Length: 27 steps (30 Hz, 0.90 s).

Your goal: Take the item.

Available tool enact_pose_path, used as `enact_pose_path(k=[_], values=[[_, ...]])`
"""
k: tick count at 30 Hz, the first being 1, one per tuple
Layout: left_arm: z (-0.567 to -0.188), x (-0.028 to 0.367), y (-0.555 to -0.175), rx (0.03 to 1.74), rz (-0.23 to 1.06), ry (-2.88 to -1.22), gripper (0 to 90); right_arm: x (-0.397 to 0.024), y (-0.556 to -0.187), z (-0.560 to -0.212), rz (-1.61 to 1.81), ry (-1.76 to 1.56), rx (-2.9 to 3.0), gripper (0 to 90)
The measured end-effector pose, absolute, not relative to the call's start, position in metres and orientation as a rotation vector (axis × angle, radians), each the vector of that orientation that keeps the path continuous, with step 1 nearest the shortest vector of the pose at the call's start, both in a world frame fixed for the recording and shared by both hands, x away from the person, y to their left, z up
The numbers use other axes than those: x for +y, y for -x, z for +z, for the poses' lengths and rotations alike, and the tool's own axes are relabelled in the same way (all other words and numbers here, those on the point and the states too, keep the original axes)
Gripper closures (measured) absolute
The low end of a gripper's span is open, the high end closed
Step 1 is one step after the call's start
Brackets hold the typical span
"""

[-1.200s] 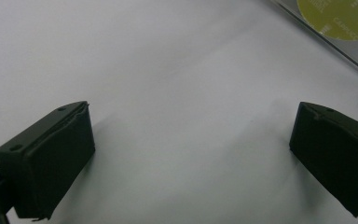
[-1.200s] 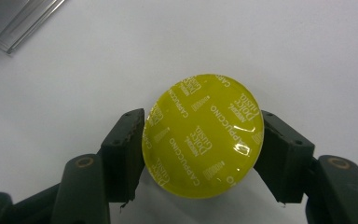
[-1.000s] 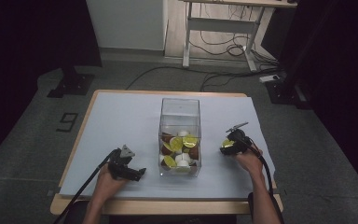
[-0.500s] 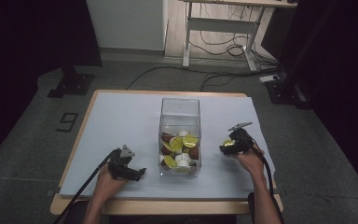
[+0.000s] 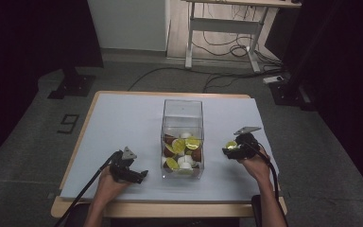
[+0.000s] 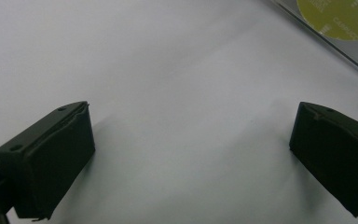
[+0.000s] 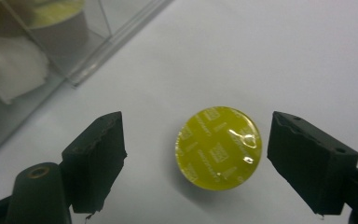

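My right gripper (image 7: 196,149) has just been opening; jaws wide, yellow capsule (image 7: 219,148) lying free between them, clear box (image 5: 183,137) at nine o'clock. Left gripper (image 5: 134,174) unmoved, jaws wide on bare mat (image 6: 177,93).

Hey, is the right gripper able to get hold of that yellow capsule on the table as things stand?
Probably yes. The yellow capsule lies foil up on the bare table between the open jaws of the right gripper, with gaps either side and nothing between. The clear box stands off to one side.
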<state>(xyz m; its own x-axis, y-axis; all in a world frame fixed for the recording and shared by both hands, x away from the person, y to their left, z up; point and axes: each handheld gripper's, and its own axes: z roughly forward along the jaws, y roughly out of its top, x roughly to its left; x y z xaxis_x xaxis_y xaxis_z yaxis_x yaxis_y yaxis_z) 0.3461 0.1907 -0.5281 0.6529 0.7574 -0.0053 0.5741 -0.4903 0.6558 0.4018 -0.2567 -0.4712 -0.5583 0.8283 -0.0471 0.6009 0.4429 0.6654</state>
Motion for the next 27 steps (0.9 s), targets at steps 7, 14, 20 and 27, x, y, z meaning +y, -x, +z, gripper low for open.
enact_pose_path(k=[7,14,20,27], values=[[-0.528,0.191,-0.346,1.028,0.378,-2.238,0.0,-0.254,-0.392,-0.470,0.932,-1.181,2.333,16.6],[-0.528,0.191,-0.346,1.028,0.379,-2.238,0.0,-0.249,-0.383,-0.468,1.064,-1.164,2.341,13.0],[-0.528,0.191,-0.346,1.024,0.379,-2.242,0.0,-0.245,-0.375,-0.467,1.103,-1.153,2.344,6.3],[-0.526,0.189,-0.347,1.023,0.375,-2.251,0.0,-0.240,-0.366,-0.469,1.107,-1.129,2.352,1.6]])
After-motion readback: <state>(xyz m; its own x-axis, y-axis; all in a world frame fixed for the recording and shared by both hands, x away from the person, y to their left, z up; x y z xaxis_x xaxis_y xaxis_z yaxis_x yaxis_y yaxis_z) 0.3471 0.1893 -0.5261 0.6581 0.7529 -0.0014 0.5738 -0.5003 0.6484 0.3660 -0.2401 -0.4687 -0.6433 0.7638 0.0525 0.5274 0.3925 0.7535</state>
